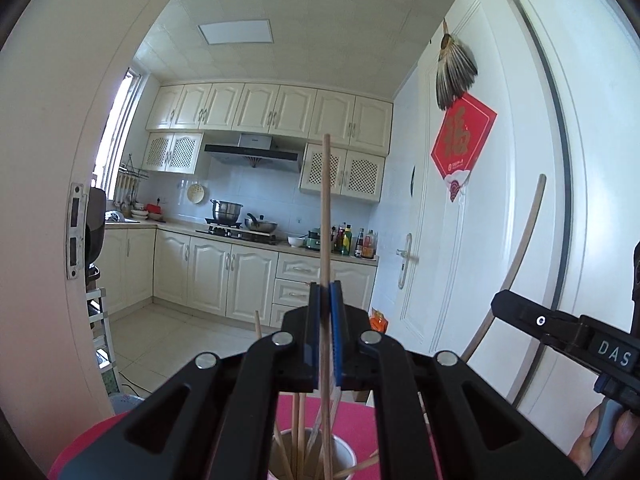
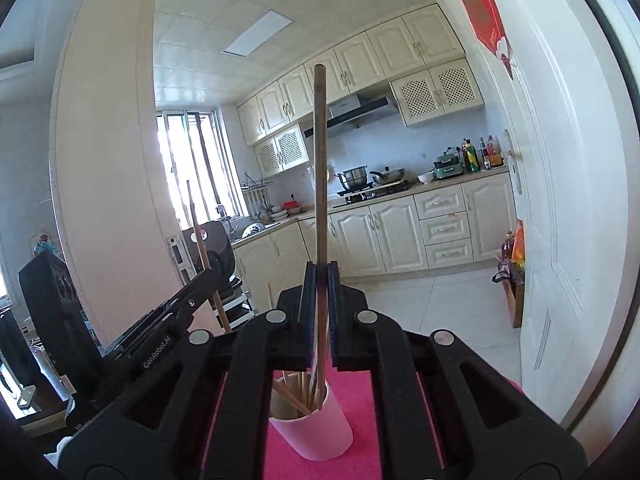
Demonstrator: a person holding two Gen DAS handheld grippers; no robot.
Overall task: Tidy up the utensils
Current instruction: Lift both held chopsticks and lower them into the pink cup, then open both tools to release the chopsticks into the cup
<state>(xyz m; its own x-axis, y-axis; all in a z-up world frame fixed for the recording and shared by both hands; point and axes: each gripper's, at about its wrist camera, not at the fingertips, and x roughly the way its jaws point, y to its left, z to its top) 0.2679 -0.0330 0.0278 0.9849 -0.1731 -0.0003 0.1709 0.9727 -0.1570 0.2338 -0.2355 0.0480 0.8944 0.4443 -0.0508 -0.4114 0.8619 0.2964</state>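
Chopsticks [image 1: 326, 200] [image 2: 319, 160] pinched upright, one per gripper [image 1: 325, 292] [image 2: 321, 276], above cup [image 2: 320, 428]

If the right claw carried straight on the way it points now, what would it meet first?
Nothing close: the right claw, shut on a chopstick, points across open floor toward the lower kitchen cabinets. Depth is unclear.

A steel pot [image 1: 227, 211] and a pan [image 1: 261, 223] are seen on the far stove; bottles [image 1: 352, 240], possibly sauces, are grouped right.
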